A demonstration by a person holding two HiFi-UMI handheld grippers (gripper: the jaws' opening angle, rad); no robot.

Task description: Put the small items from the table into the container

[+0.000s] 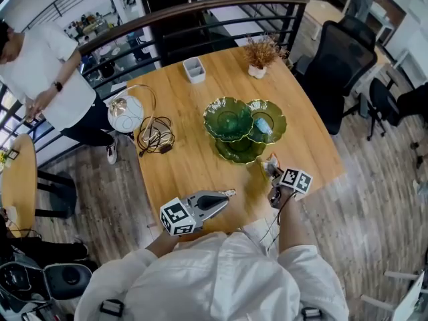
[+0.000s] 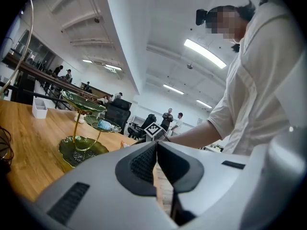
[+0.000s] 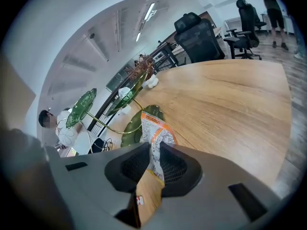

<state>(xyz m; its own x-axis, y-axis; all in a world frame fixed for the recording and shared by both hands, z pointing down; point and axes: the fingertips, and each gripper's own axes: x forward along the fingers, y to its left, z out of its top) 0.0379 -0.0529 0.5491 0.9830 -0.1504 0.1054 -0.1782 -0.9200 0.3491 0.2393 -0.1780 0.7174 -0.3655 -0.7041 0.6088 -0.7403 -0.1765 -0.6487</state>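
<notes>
Right gripper [image 3: 152,150] pinches the packet's [image 3: 156,131] edge beside the stand [image 1: 227,120]: thin hold, might slip. Left gripper [image 2: 157,150] closed on nothing.

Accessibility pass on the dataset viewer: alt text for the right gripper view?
The right gripper is shut on an orange-and-white packet, with a wooden table beyond. Behind the packet stands a green leaf-shaped tiered dish on gold stems.
</notes>
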